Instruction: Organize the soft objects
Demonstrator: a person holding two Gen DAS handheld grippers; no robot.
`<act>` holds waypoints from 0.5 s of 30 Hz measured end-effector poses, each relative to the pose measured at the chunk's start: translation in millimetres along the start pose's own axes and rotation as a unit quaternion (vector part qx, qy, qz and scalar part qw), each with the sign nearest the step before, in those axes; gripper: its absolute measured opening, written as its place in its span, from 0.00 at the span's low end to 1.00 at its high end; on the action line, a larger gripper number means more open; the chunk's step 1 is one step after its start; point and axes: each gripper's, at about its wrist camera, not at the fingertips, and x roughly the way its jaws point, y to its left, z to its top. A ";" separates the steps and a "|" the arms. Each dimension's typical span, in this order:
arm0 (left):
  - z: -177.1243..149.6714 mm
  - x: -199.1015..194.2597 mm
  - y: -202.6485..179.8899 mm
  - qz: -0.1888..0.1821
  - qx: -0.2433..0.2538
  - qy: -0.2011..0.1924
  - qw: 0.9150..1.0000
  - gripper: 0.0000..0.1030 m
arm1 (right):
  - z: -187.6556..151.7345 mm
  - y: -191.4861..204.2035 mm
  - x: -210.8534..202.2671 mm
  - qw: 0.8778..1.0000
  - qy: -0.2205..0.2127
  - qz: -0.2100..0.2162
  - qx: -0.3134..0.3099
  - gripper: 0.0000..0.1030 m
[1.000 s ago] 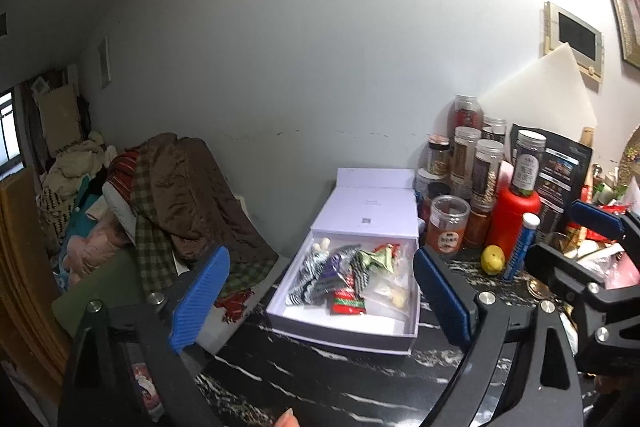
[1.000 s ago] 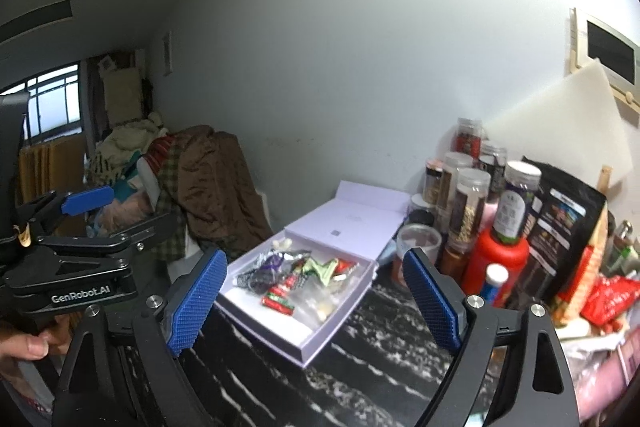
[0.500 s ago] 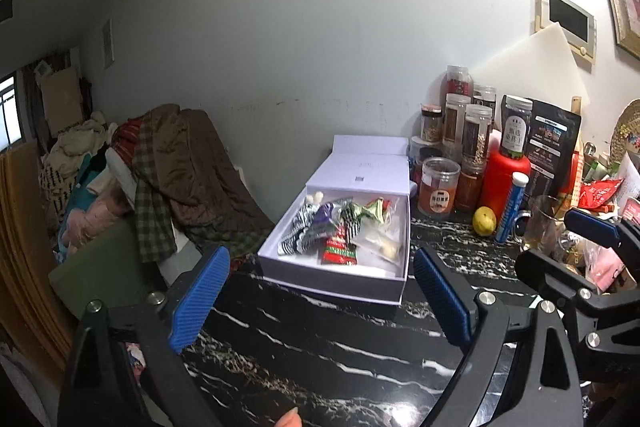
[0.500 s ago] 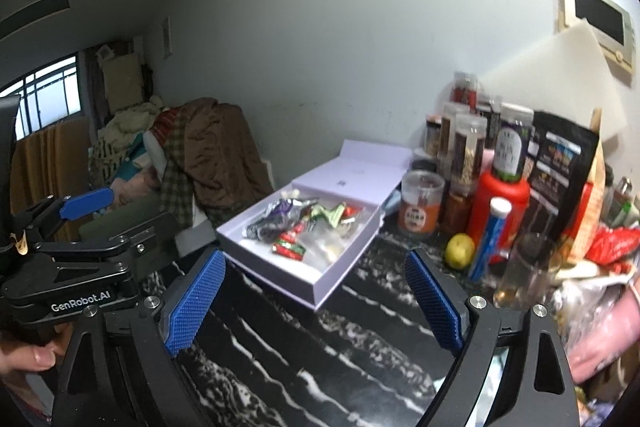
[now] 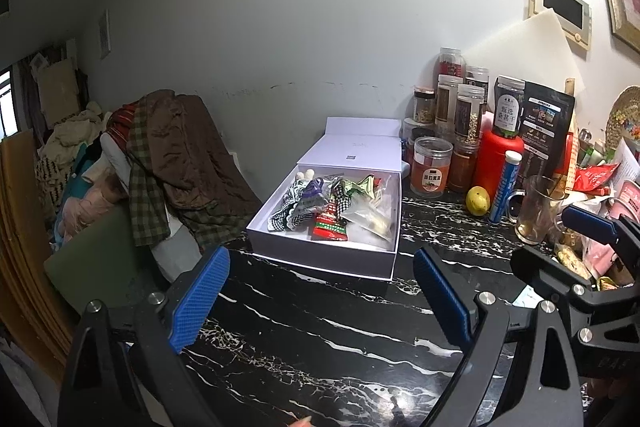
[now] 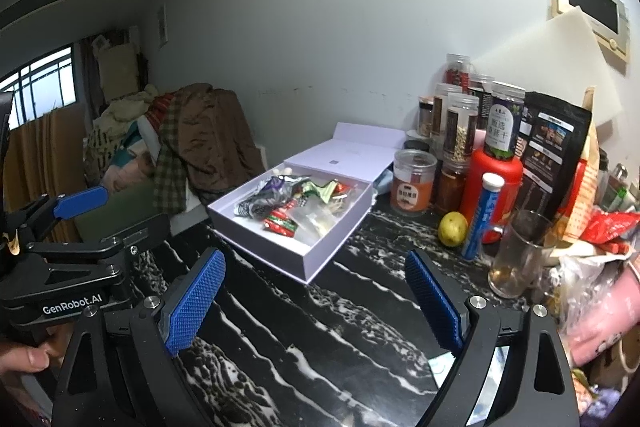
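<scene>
the white box (image 5: 324, 251) sits open on the black marbled desk (image 5: 320, 339), its lid folded back flat behind it toward the wall. inside the box lies a heap of soft packets (image 5: 316, 199): checked black-and-white pouches on the box's left side, a red and green packet (image 5: 330, 227) near its front wall, and a clear bag (image 5: 372, 215) toward its right side.

the left gripper (image 5: 320, 303) hovers over the desk in front of the box, released, its blue pads spread wide with nothing between them. the box is ahead of it, beyond the fingertips, apart from both pads. the right gripper (image 6: 316, 303) is likewise released and empty, in front of the box and to its right; from its camera the box (image 6: 296, 227) lies ahead and left of centre, with the packets (image 6: 288, 203) well apart from the pads.

right of the box stand jars (image 5: 432, 171), a red bottle (image 5: 500, 163), a yellow fruit (image 5: 478, 200), a blue tube (image 5: 504, 187) and a glass mug (image 5: 536, 211). left of the box, past the desk edge, a pile of clothes (image 5: 168, 155) is heaped.
</scene>
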 end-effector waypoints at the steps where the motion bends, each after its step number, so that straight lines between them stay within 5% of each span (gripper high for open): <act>1: -0.1 -0.5 -0.1 -0.001 0.000 -0.001 1.000 0.92 | 0.1 0.0 -0.7 1.000 0.000 0.000 0.000 0.90; 15: -1.6 7.6 2.1 -0.001 0.001 0.017 1.000 0.92 | -0.2 3.1 2.3 1.000 0.011 -0.005 -0.004 0.90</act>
